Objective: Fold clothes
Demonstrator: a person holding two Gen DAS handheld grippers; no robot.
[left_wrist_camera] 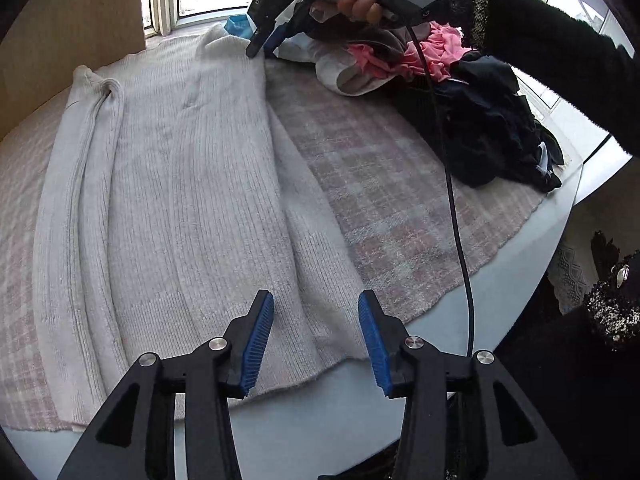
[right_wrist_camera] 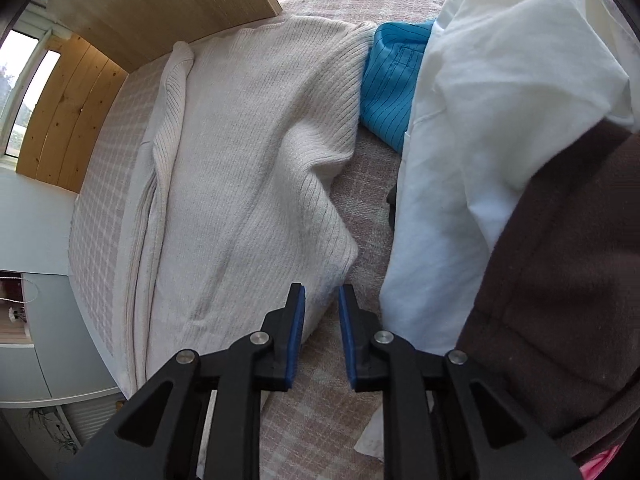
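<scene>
A cream ribbed sweater (left_wrist_camera: 180, 180) lies flat and lengthwise on a pink plaid cloth (left_wrist_camera: 380, 184), with a sleeve folded in along its left side. My left gripper (left_wrist_camera: 316, 340) is open just above the sweater's near hem, with nothing between its blue pads. At the sweater's far right corner a hand holds my right gripper (left_wrist_camera: 264, 42). In the right wrist view, the right gripper (right_wrist_camera: 322, 332) has its jaws narrowly apart. The edge of the sweater (right_wrist_camera: 248, 160) lies just in front of the gap.
A heap of clothes sits at the right: a pink piece (left_wrist_camera: 440, 52), dark garments (left_wrist_camera: 492, 128), a white garment (right_wrist_camera: 480, 120), a blue striped one (right_wrist_camera: 392, 80) and a brown one (right_wrist_camera: 560, 280). A black cable (left_wrist_camera: 452, 200) hangs across. A wooden board (left_wrist_camera: 60, 40) stands at the left. The table rim (left_wrist_camera: 320, 420) is near.
</scene>
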